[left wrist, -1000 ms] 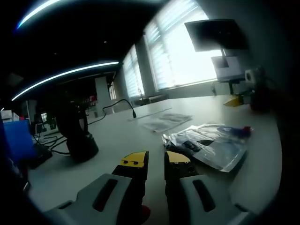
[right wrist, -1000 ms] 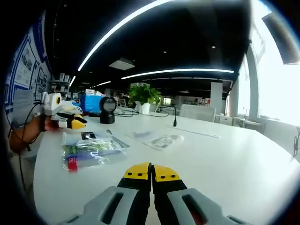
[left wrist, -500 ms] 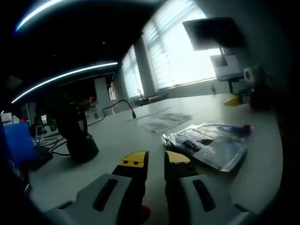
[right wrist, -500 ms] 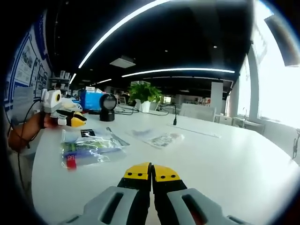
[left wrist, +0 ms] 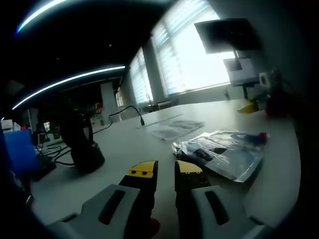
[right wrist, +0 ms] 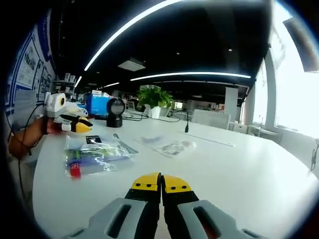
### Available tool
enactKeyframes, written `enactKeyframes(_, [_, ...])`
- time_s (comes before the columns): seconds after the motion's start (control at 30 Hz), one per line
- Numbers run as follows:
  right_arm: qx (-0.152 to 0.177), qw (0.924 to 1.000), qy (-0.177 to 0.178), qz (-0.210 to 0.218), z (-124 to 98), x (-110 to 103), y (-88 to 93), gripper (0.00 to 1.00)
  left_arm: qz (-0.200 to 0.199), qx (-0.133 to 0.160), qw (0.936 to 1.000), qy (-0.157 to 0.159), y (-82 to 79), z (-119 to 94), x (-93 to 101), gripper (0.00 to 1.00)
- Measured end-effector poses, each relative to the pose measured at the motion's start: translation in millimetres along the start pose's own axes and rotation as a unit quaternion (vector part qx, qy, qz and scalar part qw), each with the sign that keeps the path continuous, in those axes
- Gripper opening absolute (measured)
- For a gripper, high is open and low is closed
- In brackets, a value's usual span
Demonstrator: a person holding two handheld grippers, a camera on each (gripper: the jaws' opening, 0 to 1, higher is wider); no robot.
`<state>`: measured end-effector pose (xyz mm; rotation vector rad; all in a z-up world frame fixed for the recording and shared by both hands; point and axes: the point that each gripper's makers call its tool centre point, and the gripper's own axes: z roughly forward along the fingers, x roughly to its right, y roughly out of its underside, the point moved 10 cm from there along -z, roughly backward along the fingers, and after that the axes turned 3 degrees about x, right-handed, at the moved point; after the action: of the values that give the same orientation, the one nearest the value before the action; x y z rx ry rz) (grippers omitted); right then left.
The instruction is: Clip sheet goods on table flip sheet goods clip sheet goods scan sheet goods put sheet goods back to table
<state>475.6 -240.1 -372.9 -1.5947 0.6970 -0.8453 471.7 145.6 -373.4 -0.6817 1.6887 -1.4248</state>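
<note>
Left tongs: in the left gripper view I saw my left tongs (left wrist: 166,168) low in the centre of the frame, yellow tips slightly spread with a narrow gap, pinching nothing, over the white tabletop (left wrist: 124,144).
Right tongs: in the right gripper view my right tongs (right wrist: 161,182) sat at bottom centre, yellow tips pressed together, nothing between them.
Sheet goods: the clear packet of sheet goods (left wrist: 224,152) lay flat on the tabletop, right of centre in the left gripper view, just beyond and to the right of the left tongs and apart from them. In the right gripper view I found the same packet (right wrist: 94,157) at centre left, well apart from the right tongs.
Other packet: a second flat printed packet (right wrist: 172,147) lay farther back, near the middle of the frame.
Scanner: a dark stand scanner (left wrist: 82,142) stood at centre left of the left gripper view.
Other gripper: in the right gripper view, I noted the left tongs' white and yellow body (right wrist: 67,117) at the left edge, held by a hand (right wrist: 27,139).
</note>
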Motion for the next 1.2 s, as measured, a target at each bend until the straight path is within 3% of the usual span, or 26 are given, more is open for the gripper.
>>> enactKeyframes(0.63, [-0.004,1.0000,-0.002,-0.007,-0.1,-1.5,0.5,0.00,-0.005,0.005,1.0000,0.002,-3.6,-0.8,7.2,0.06])
enactKeyframes(0.87, [-0.006,1.0000,0.000,-0.008,-0.5,-1.0,0.6,0.00,-0.023,0.014,0.9993,-0.024,-9.6,-3.6,3.0,0.06])
enactKeyframes(1.2, [-0.006,1.0000,-0.004,-0.006,0.2,0.8,1.5,0.00,-0.068,-0.025,0.9974,-0.006,-6.5,-7.9,6.3,0.06])
